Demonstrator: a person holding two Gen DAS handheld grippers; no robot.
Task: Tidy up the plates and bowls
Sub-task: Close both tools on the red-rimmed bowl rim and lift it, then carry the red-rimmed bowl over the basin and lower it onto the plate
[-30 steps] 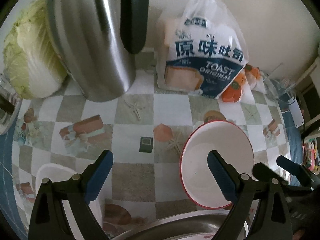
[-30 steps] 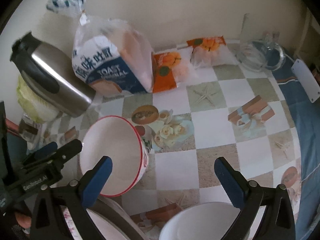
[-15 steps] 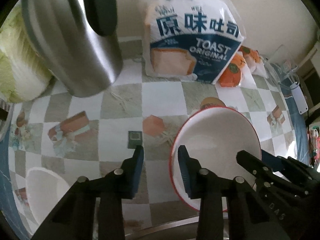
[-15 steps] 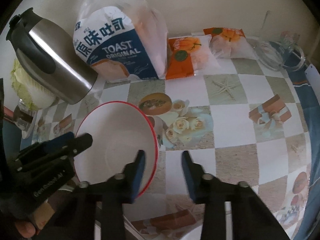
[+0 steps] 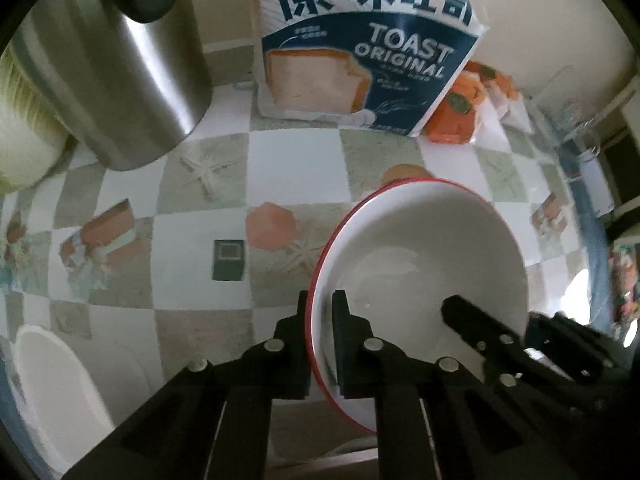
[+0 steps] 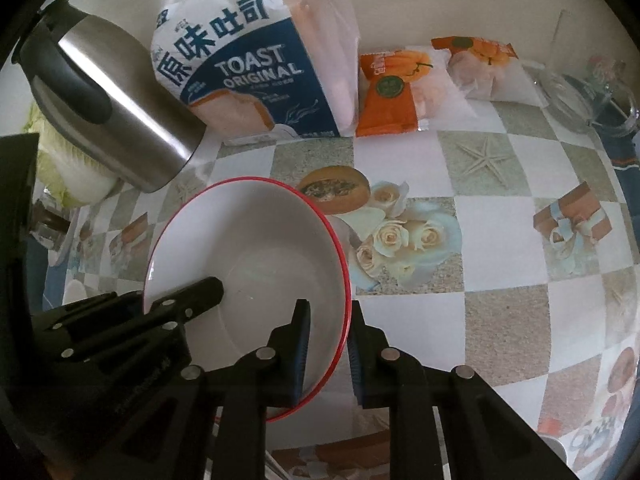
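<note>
Gripping bowl [image 5: 420, 248] rim, left gripper [image 5: 320, 308] clamped | right gripper [image 6: 328, 320] jaws closing across opposite rim | toast bag [image 5: 368, 48] ahead of both

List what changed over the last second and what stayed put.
Both tools came down and closed on the red-rimmed bowl: left tool on its left rim, right tool, closing, on its right rim. Steel jug, toast bag and snack packs stayed put.
</note>
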